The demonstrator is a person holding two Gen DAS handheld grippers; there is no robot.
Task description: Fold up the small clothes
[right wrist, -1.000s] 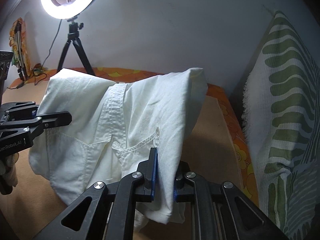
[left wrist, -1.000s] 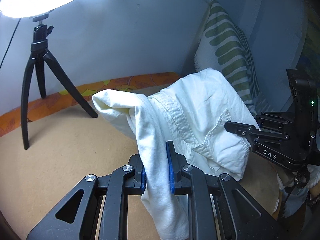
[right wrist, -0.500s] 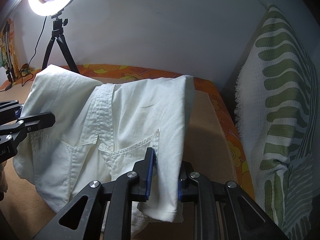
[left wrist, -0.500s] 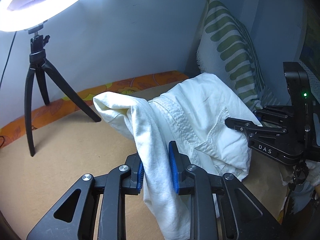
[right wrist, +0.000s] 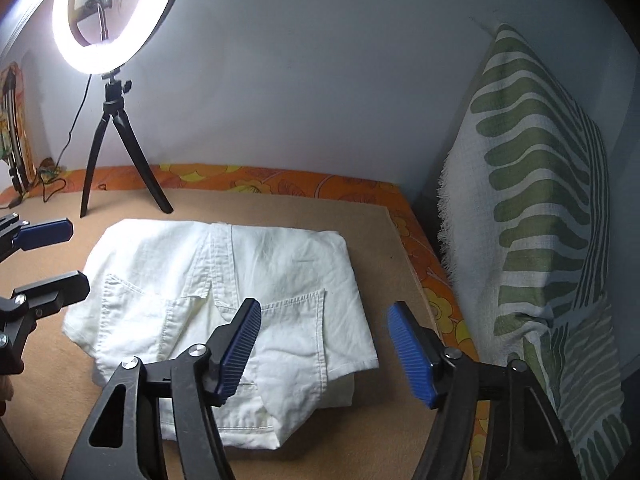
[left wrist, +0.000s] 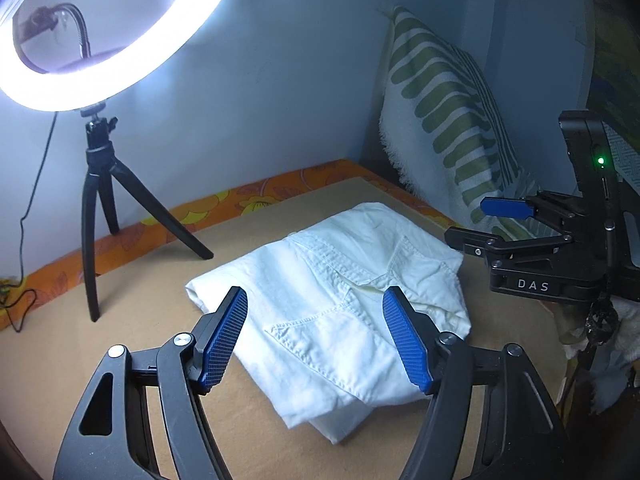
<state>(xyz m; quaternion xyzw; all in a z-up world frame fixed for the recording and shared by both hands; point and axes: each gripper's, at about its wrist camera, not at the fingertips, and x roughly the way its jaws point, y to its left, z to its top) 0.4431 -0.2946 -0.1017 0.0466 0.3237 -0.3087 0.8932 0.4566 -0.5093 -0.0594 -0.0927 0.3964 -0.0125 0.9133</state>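
Observation:
White shorts (left wrist: 340, 292) with stitched pockets lie folded in a flat bundle on the tan surface (left wrist: 100, 344); the right wrist view shows the same shorts (right wrist: 256, 264). My left gripper (left wrist: 315, 294) hangs just above their near edge, its jaws opening, blue pads (left wrist: 222, 340) wide apart and touching no cloth. My right gripper (right wrist: 324, 306) hovers over the shorts' right side, jaws also opening, with nothing pinched. Each gripper shows in the other's view: the right gripper (left wrist: 476, 222) at the right edge, the left gripper (right wrist: 79, 254) at the left edge.
A lit ring light on a black tripod (left wrist: 100, 200) stands at the back left with a trailing cable (left wrist: 16, 304). A green-striped cushion (right wrist: 540, 208) leans against the wall on the right. An orange flowered border (right wrist: 280, 184) edges the surface.
Both grippers held the shorts up by pinched folds; now both have let go and opened wide. The shorts have dropped flat onto the surface, and both grippers have lifted slightly.

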